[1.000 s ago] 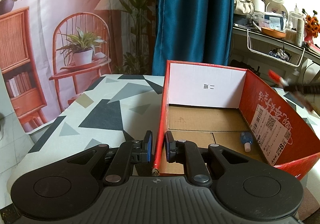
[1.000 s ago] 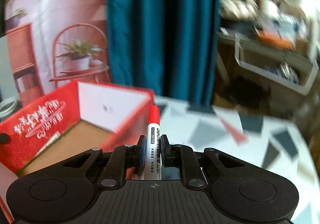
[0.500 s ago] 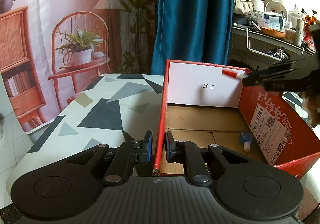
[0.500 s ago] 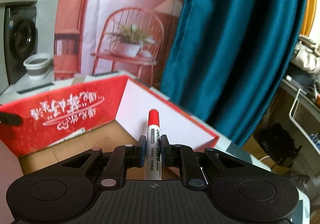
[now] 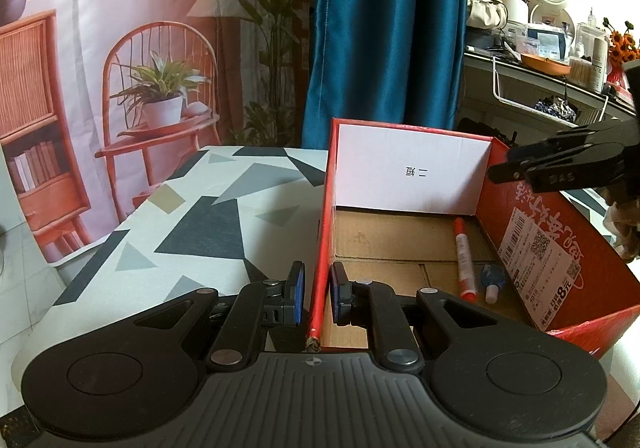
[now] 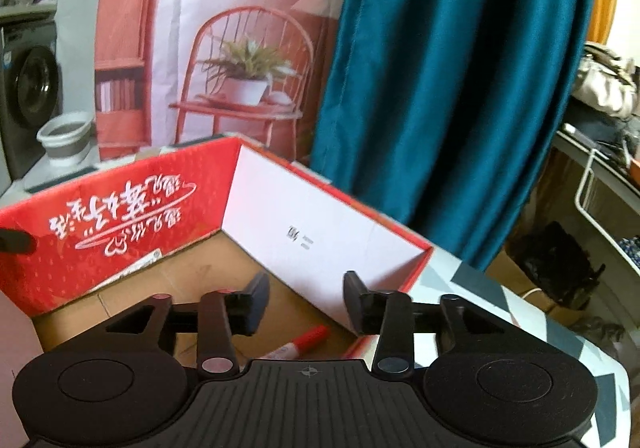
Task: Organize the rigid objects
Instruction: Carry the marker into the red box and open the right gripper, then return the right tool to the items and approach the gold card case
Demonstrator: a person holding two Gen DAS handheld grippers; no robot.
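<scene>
— Currently my right claw (image 6: 305,302) has just been opening, nothing between its jaws; the marker (image 5: 463,257) lies inside the red box (image 5: 532,240).
— Left claw (image 5: 316,292) pinches the box wall. Next: withdraw right, fetch another item.

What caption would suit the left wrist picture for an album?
Left tool pinching the red box wall; a red marker lies inside, right tool open above.

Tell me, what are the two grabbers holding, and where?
The left gripper pinches the red box by its side wall's top edge. The right gripper, just opened, holds nothing; the marker lies inside.
</scene>
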